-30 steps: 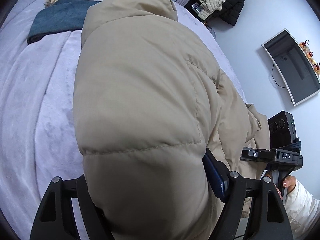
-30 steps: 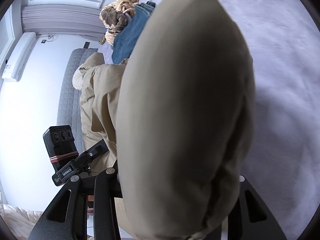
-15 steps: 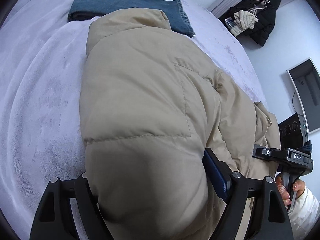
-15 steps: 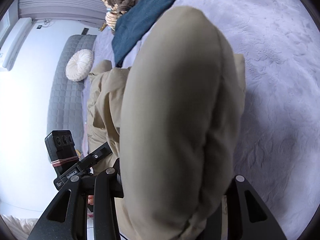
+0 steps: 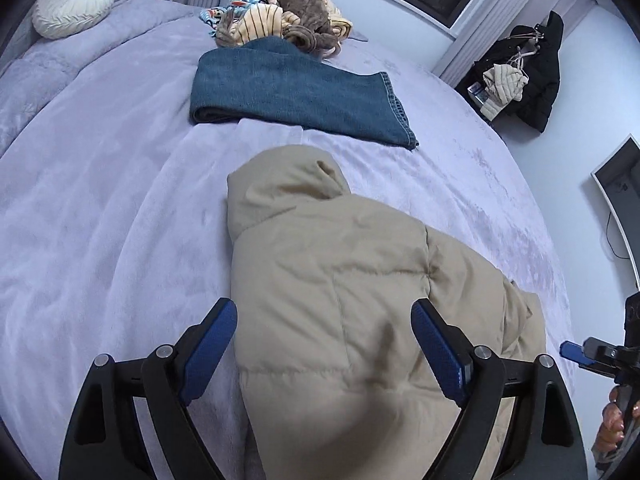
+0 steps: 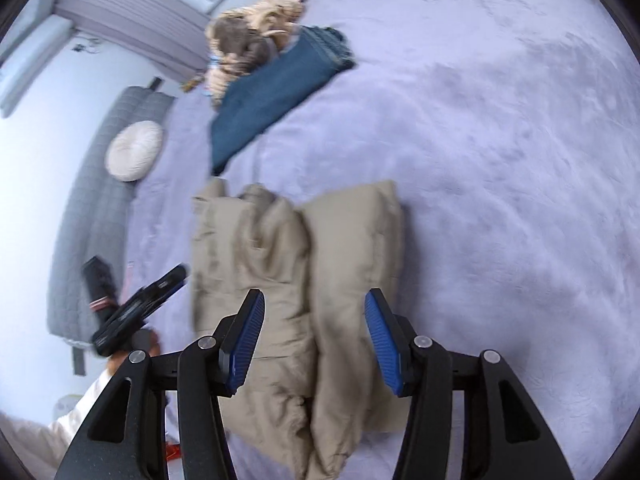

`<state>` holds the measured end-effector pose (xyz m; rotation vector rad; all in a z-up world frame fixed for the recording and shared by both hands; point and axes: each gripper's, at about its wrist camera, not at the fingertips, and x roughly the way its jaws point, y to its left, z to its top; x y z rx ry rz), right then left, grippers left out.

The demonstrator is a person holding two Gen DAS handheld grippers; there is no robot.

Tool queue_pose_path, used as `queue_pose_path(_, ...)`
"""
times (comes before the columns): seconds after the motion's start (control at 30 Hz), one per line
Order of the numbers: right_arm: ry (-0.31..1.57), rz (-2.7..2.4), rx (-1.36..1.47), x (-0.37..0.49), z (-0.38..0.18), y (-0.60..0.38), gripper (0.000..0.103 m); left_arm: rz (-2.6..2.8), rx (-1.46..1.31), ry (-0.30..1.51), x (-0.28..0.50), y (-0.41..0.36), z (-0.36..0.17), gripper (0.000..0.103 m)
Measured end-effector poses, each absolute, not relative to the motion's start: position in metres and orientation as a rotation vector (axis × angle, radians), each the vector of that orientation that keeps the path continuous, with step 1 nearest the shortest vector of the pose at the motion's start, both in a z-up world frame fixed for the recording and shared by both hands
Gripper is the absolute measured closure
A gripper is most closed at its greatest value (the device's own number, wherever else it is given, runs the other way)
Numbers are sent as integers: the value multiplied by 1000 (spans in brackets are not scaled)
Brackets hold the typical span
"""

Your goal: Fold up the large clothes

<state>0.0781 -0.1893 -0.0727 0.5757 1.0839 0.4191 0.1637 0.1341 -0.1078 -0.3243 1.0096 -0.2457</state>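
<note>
A beige puffer jacket (image 5: 340,272) lies folded in a thick bundle on the lavender bed cover (image 5: 100,200). My left gripper (image 5: 322,306) hovers over its near end. The jaws are opening, and the blue pads (image 5: 212,344) stand clear of the fabric on either side. In the right wrist view the jacket (image 6: 344,240) shows as two padded folds side by side. My right gripper (image 6: 314,296) is above it with its jaws opening and the pads off the cloth. The right gripper (image 5: 592,356) also shows at the edge of the left wrist view, held by a hand (image 5: 612,428).
Folded blue jeans (image 5: 296,92) lie beyond the jacket, with a heap of striped and brown clothes (image 5: 288,16) behind them. A round white cushion (image 5: 72,2) sits at the bed's head. A black coat (image 5: 532,76) hangs by the wall, near a screen (image 5: 620,208).
Both grippers held the jacket lifted close to the cameras. Now they have let go and drawn back, and the jacket lies folded on the bed.
</note>
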Motion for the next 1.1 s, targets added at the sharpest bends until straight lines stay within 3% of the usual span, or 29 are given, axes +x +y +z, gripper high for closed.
queue_pose_path(0.23,1156,361,699,154,-126,-136,49,-229,-262,1031,199,111,-131,13)
queue_pose_path(0.27,1153,331,708,157,-134,-138,77,-227,-242,1033,199,106,-133,13)
queue_pose_path(0.3,1164,290,687,159,-140,-139,94,-225,-224,1035,198,99,-135,13)
queue_pose_path(0.53,1180,102,496,130,-163,-175,99,-256,-84,1046,201,38,-143,13)
queue_pose_path(0.7,1188,110,599,129,-179,-194,101,-237,-54,1052,203,32,-151,11)
queue_pose_path(1.1,1145,235,471,39,-91,-160,97,-202,-48,1036,190,50,-136,11)
